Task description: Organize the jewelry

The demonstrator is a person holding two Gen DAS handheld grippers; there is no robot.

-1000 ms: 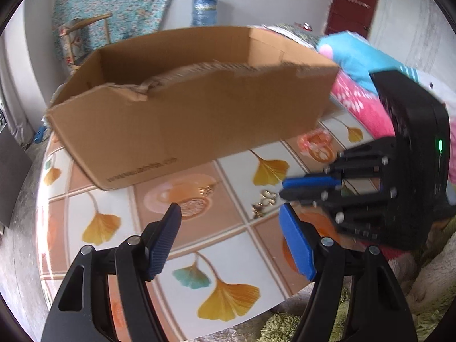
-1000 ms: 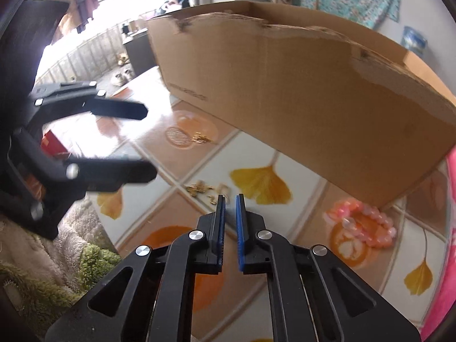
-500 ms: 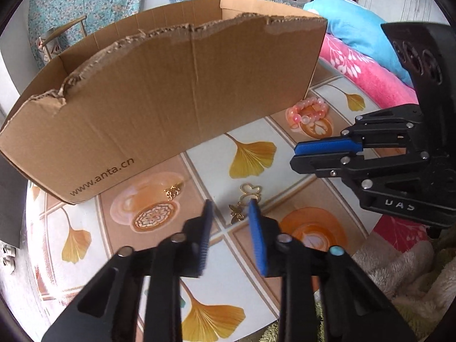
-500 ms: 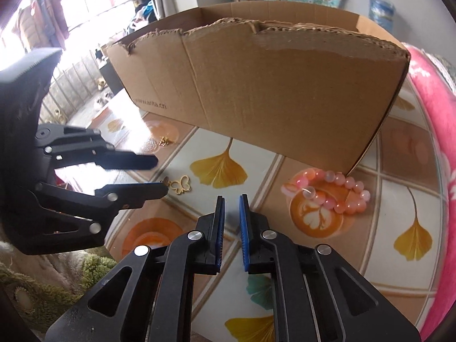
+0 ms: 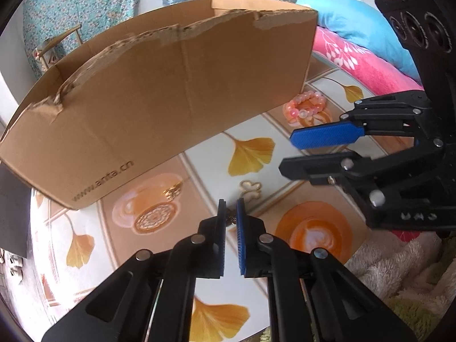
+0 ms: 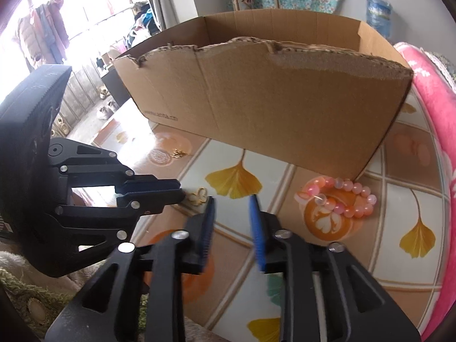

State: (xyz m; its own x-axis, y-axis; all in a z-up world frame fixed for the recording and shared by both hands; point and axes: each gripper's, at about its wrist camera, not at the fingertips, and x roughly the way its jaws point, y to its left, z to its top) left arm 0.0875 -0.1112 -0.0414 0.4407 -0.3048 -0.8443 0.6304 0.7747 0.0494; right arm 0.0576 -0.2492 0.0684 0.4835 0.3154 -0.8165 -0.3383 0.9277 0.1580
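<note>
Closing left tongs (image 5: 230, 211) on gold charm (image 5: 230, 219) | right tongs (image 6: 231, 213) opening, empty

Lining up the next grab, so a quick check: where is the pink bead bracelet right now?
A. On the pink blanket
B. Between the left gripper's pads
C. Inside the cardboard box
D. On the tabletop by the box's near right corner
D: the pink bead bracelet lies on the patterned tabletop just in front of the cardboard box, at its right corner, clear of both grippers.
</note>
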